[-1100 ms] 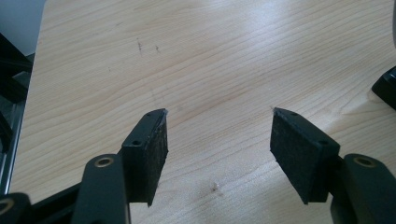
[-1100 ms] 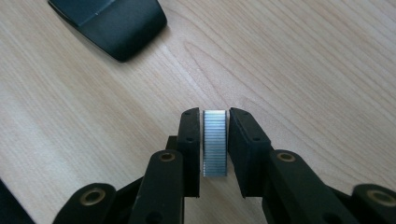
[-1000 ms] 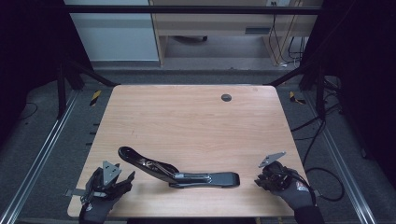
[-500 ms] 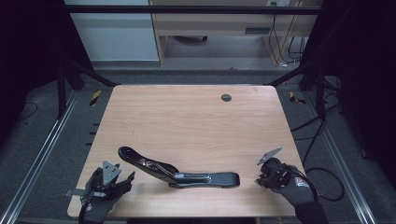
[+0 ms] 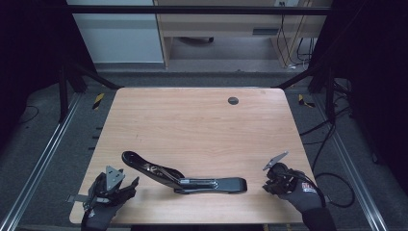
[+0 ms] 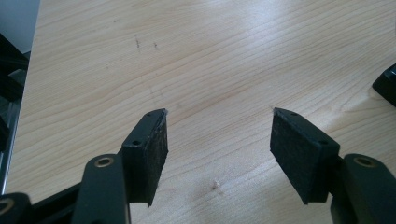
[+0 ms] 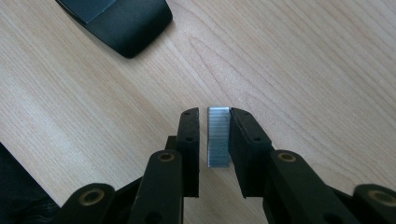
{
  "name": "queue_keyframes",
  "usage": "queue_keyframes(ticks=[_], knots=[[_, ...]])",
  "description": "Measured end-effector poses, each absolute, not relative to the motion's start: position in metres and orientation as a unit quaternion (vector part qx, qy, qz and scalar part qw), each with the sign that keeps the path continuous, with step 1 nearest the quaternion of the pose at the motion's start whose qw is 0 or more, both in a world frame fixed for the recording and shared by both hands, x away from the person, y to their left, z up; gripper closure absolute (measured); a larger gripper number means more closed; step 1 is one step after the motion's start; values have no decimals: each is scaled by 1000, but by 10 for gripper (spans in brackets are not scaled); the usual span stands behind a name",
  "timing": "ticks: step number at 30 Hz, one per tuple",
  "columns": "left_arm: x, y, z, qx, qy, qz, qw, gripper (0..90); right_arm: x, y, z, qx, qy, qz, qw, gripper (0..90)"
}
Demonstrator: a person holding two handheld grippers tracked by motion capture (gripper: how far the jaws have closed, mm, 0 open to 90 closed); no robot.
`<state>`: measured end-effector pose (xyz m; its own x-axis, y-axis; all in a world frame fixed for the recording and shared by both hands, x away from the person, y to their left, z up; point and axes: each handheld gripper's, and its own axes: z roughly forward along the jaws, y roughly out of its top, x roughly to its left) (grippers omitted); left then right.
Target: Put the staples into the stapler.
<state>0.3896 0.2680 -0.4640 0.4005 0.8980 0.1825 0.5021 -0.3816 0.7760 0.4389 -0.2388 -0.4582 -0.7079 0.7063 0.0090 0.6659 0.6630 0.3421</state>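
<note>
Fingers (image 7: 243, 149) of the right gripper (image 5: 276, 177) bracket a strip of staples (image 7: 218, 135) at the near right edge of the tabletop (image 5: 192, 125). One pad lies against the strip, while a thin sliver of wood grain shows at the other, so I read it as framed but not yet pinched. The strip sits lengthwise along the fingers, likely so it can be carried end-first into a loading channel. Left gripper (image 5: 126, 185) waits at the near left corner, its fingers (image 6: 149, 158) spread wide over bare wood and grasping nothing — a ready stance, probably to brace something when the strip goes in. Between the two hands lies a black stapler (image 5: 192, 180), hinged open. Its top arm is swung up and away toward the left and its base is stretched flat toward the right, which leaves the magazine exposed for refilling. The rounded end of that base points at the right gripper — a short trip for the strip. Farther off the tabletop is bare apart from a dark cable hole (image 5: 233, 100) near the far edge.
</note>
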Motion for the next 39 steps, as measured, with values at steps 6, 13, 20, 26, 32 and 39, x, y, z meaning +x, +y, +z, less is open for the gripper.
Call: queue_keyframes(ticks=[6,13,20,26,32,39], knots=[[390,268,-464,773,453,308,321,364,439,-240,-461,375,911,162,61,751],[389,267,-464,773,452,310,320,364,439,-239,-462,379,910,158,64,759],[389,267,-464,773,452,310,320,364,441,-237,-467,375,912,153,61,768],[389,267,-464,773,451,310,320,364,440,-237,-467,377,912,150,61,778],[389,266,-464,773,452,309,319,364,437,-238,-460,361,916,164,70,780],[390,266,-465,775,451,309,317,364,436,-238,-448,345,917,185,82,780]])
